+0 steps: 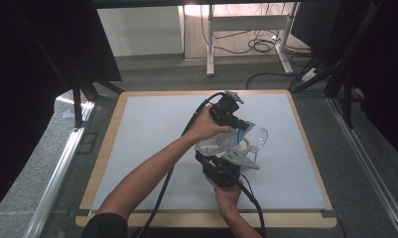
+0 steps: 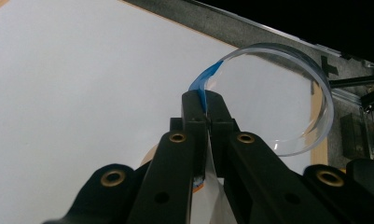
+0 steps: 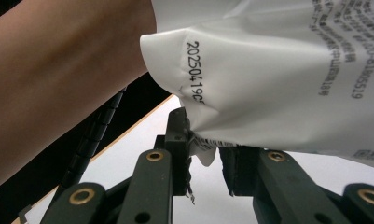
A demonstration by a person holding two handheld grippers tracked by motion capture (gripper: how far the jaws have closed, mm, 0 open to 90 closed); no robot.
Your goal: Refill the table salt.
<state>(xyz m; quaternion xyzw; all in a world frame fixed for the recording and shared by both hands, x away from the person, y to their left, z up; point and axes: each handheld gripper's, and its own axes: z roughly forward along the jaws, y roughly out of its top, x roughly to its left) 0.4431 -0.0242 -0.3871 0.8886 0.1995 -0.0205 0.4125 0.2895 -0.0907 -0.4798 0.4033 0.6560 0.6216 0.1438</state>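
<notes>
The packet (image 3: 268,70) looks like thin white plastic film, smooth and slightly glossy, creased, with black print and a blue strip (image 2: 204,79). The round dish (image 2: 287,98) is clear glossy plastic. The table (image 1: 107,148) has a matt pale top and a wooden edge. The jaws are matt black plastic with brass-coloured rivets.

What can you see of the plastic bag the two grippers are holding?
The bag is a crinkled pouch, white with black printed text and a date code, with a blue strip at one edge. It is held above the table, the left gripper shut on the blue edge and the right gripper gripping a lower corner.
</notes>
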